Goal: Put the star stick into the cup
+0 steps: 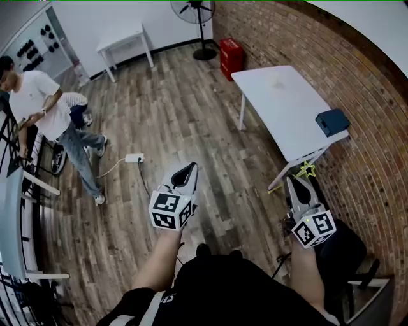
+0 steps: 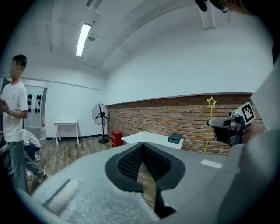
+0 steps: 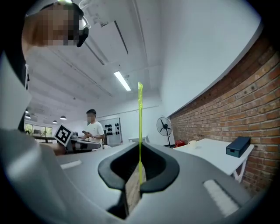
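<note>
My right gripper (image 1: 294,183) is shut on the star stick (image 1: 308,170), a thin yellow-green rod with a star outline at its end. In the right gripper view the rod (image 3: 140,118) rises straight up from between the closed jaws (image 3: 139,151). The left gripper view shows the star (image 2: 211,103) high against the brick wall. My left gripper (image 1: 189,169) hangs over the wooden floor with its tips together and nothing in them (image 2: 141,145). A small pale object (image 3: 192,142) stands on the white table (image 1: 280,108); it is too small to tell whether it is a cup.
A dark blue box (image 1: 332,121) lies at the table's near corner by the brick wall. A person in a white T-shirt (image 1: 38,102) stands at the left. A fan (image 1: 194,13), a red crate (image 1: 231,56) and a small white table (image 1: 124,41) stand at the back.
</note>
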`<state>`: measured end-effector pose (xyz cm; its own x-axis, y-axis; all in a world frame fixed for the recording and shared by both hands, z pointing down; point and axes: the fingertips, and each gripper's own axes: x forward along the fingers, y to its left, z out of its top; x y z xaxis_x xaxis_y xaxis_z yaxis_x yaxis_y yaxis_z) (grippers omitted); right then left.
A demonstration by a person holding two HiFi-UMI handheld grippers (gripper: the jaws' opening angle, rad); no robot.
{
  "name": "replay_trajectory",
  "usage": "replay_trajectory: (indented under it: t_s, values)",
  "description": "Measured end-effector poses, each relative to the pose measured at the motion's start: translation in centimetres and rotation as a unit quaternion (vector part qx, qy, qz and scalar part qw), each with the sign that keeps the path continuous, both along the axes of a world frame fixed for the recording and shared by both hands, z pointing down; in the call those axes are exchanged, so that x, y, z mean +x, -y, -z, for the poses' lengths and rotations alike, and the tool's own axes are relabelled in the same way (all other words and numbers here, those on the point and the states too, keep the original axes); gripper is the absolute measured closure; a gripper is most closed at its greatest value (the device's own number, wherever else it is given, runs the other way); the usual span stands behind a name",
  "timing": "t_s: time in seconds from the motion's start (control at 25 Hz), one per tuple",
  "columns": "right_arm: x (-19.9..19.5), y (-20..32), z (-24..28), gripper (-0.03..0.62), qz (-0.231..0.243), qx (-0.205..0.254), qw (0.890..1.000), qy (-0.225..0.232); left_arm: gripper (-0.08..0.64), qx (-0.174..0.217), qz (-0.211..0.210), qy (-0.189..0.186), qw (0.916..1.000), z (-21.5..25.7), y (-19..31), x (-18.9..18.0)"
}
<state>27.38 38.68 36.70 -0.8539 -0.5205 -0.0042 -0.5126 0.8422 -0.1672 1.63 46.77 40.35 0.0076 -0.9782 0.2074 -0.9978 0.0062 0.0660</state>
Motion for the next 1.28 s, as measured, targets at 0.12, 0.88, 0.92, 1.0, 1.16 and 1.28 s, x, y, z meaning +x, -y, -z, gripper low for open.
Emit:
replay_trajectory:
  t_s: [0.12, 0.88, 0.92, 1.0, 1.16, 1.28]
  values:
    - [0.0, -0.5, -0.3, 0.580, 0.019, -0.019, 1.000, 0.009, 0.554, -0.001, 0.000, -0.002, 1.0000, 0.0, 0.0, 0.5]
    - [6.3, 1.8, -1.3, 0.578, 0.004, -0.022, 1.000, 0.012, 0.554, -0.002, -0.017, -0.005, 0.9998, -0.8, 2.9, 6.6]
    - [6.0, 2.3, -1.3, 0.578, 0.004, -0.023, 1.000, 0.012, 0.554, -0.003, -0.018, -0.007, 0.9998, -1.0, 3.5, 6.3]
    - [5.3, 3.6, -1.6, 0.578, 0.004, -0.026, 1.000, 0.010, 0.554, -0.005, -0.020, -0.014, 0.9997, -1.5, 5.0, 5.7]
    - [2.9, 7.0, -2.3, 0.577, 0.002, -0.033, 0.999, 0.003, 0.554, -0.008, -0.023, -0.021, 0.9995, -2.3, 8.0, 3.4]
    - [-0.3, 9.6, -2.7, 0.577, 0.006, -0.036, 0.999, -0.001, 0.554, -0.014, -0.016, -0.033, 0.9992, -3.3, 10.6, 0.2]
